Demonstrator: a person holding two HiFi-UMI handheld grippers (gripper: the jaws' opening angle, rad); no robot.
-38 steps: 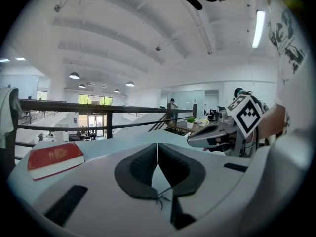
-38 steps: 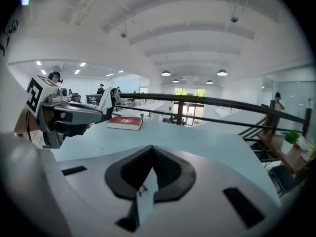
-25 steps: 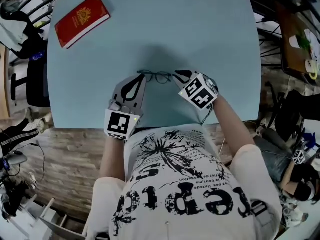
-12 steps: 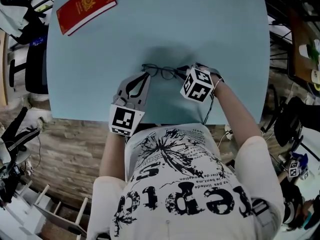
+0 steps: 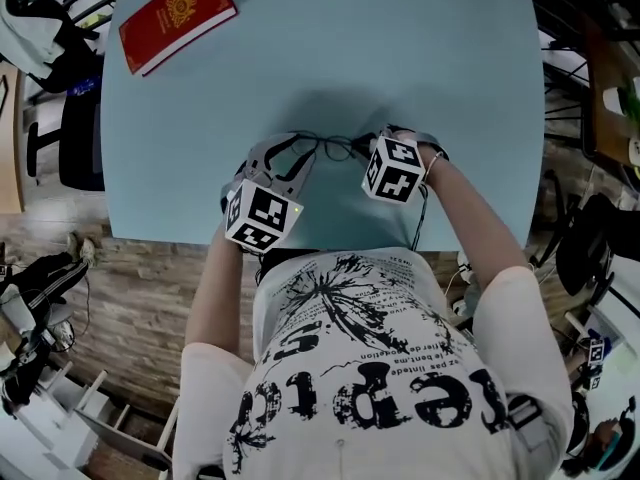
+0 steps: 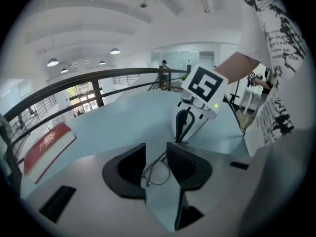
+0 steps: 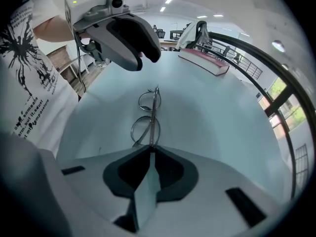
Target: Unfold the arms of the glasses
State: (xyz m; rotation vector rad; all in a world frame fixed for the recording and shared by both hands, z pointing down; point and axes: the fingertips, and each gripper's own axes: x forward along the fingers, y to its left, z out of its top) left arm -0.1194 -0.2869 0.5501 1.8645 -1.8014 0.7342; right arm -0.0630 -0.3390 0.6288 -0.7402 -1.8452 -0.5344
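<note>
Thin dark-rimmed glasses lie folded on the pale blue table near its front edge, between my two grippers. My left gripper is low at their left end; its jaws are opening, and in the left gripper view a lens shows in the wide gap of the left gripper with no pad pressing on it. My right gripper is at the right end with its jaws closing. In the right gripper view the right gripper pinches the near end of the glasses.
A red booklet lies at the table's far left corner. The person's torso and white printed shirt are right against the table's front edge. Chairs, cables and other clutter stand on the floor around the table.
The left gripper has sunk toward the table, turned, and gone from shut to wide open around the left lens. The right gripper rolled and settled at the right end of the glasses.
</note>
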